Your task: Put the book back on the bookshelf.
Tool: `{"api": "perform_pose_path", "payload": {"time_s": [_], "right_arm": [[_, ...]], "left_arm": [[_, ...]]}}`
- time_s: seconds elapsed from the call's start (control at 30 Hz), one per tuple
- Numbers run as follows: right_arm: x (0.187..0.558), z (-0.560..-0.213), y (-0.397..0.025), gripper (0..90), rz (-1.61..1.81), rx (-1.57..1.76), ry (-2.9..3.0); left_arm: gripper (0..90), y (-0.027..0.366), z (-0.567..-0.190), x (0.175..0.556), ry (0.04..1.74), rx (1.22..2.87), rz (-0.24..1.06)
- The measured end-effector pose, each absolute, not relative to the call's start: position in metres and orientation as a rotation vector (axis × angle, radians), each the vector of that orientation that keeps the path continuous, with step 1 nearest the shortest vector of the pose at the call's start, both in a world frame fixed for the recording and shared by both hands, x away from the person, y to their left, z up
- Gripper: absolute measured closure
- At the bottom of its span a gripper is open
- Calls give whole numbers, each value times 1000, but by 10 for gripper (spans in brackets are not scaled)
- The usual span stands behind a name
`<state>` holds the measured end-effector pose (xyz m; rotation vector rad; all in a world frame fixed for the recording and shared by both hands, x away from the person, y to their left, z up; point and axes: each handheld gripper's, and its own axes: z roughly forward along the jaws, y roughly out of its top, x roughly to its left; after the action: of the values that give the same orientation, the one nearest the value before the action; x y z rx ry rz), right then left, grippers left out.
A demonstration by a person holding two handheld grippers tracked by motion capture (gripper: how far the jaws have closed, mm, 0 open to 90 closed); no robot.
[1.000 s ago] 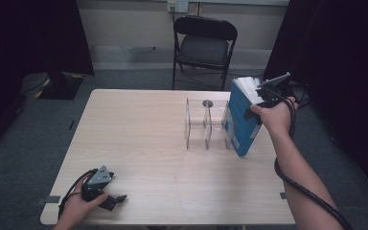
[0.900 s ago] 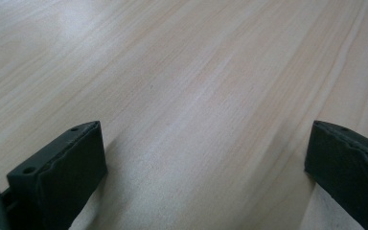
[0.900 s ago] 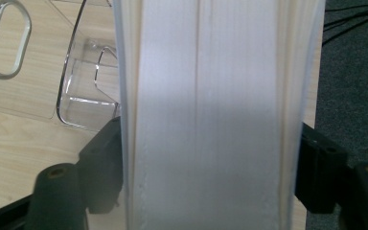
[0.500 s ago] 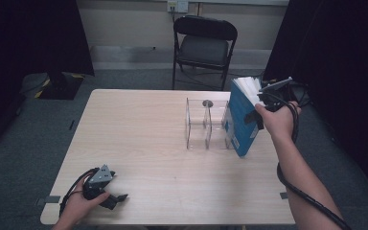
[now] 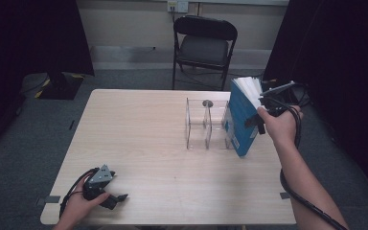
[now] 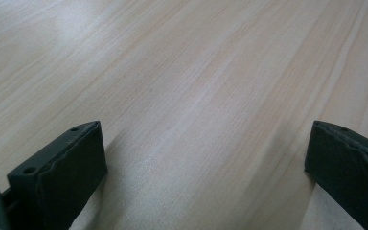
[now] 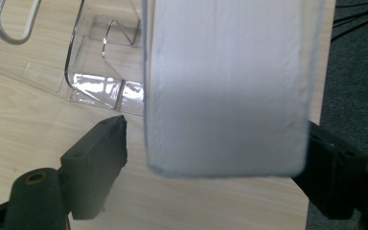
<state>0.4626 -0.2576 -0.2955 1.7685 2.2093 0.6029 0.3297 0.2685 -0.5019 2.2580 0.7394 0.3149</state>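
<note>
A thick blue book point(image 5: 242, 122) with white page edges point(image 7: 225, 86) stands upright at the right end of a clear plastic rack point(image 5: 203, 124) point(image 7: 100, 81). My right gripper point(image 5: 257, 108) point(image 7: 215, 158) is open with its jaws either side of the book's page edge. The right jaw is against the book, while the left jaw stands a little off it. Down at the table's front left corner, my left gripper point(image 5: 117, 199) point(image 6: 206, 158) rests open on the wood with nothing between its jaws.
The rack has upright clear dividers and a grey metal loop point(image 7: 9, 24) point(image 5: 207, 103) at its back. The wooden table point(image 5: 139, 124) has a black folding chair point(image 5: 203, 43) behind it. The table's right edge runs close beside the book.
My right hand has drawn slightly right and down along the book's top edge. The book and the left gripper have stayed put.
</note>
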Motion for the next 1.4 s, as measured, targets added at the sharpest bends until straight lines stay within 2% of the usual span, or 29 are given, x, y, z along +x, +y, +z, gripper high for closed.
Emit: {"api": "perform_pose_path", "payload": {"time_s": [1.0, 1.4], "right_arm": [[436, -299, -245, 170, 608, 1675, 2271], [425, -306, -238, 196, 654, 1632, 2283]], "left_arm": [[0, 268, -502, 330, 742, 2251, 322], [0, 268, -503, 330, 742, 2251, 323]]}}
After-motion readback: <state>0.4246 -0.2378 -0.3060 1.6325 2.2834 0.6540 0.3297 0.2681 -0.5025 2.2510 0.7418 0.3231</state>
